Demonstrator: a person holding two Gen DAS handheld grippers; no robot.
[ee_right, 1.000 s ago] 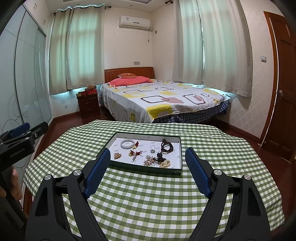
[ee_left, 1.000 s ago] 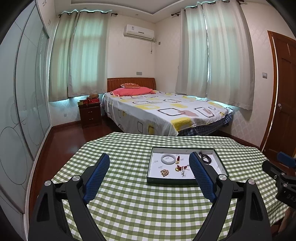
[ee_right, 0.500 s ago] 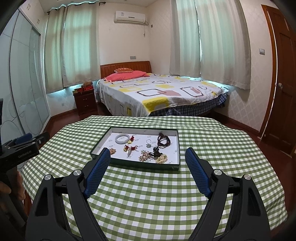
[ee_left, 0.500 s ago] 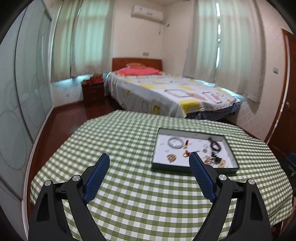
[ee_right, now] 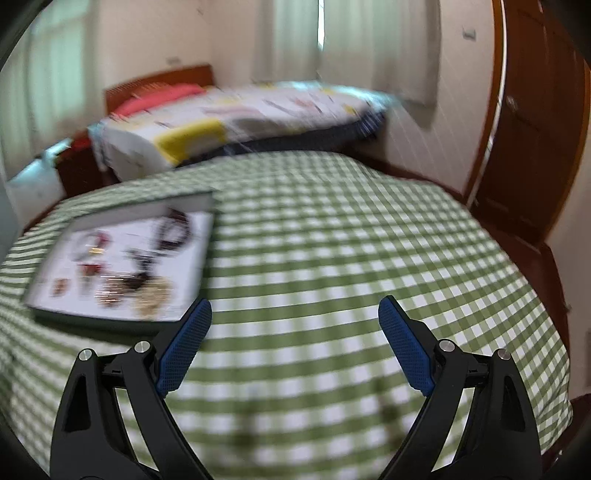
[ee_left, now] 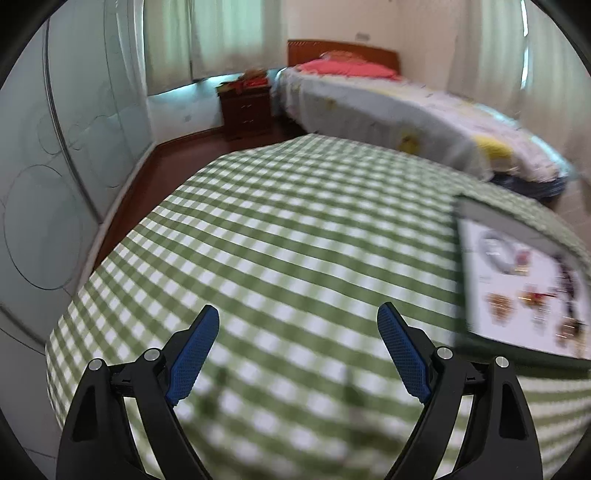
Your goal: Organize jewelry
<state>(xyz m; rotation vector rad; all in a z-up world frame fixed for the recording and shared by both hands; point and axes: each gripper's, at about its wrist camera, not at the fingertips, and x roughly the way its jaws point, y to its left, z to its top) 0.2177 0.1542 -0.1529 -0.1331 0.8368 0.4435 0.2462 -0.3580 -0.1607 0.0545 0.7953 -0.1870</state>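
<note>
Place: home bedroom
Bed: made bed (ee_left: pixel 406 110) with patterned cover, red pillow (ee_left: pixel 347 68), wooden headboard (ee_right: pixel 159 79)
Storage: dark wood nightstand (ee_left: pixel 245 110); frosted sliding wardrobe doors (ee_left: pixel 74 122)
Windows: pale curtains (ee_left: pixel 214 33), drawn
Exit: brown wooden door (ee_right: pixel 532 122)
Table: green gingham tablecloth (ee_right: pixel 351 240)
Floor: dark red wood (ee_left: pixel 147 173)

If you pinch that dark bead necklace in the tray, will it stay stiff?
Probably not. The dark bead necklace lies in loose loops, so it would likely dangle and sag. It may also snag the jewelry heaped beside it in the tray. The blur hides finer detail.
</note>
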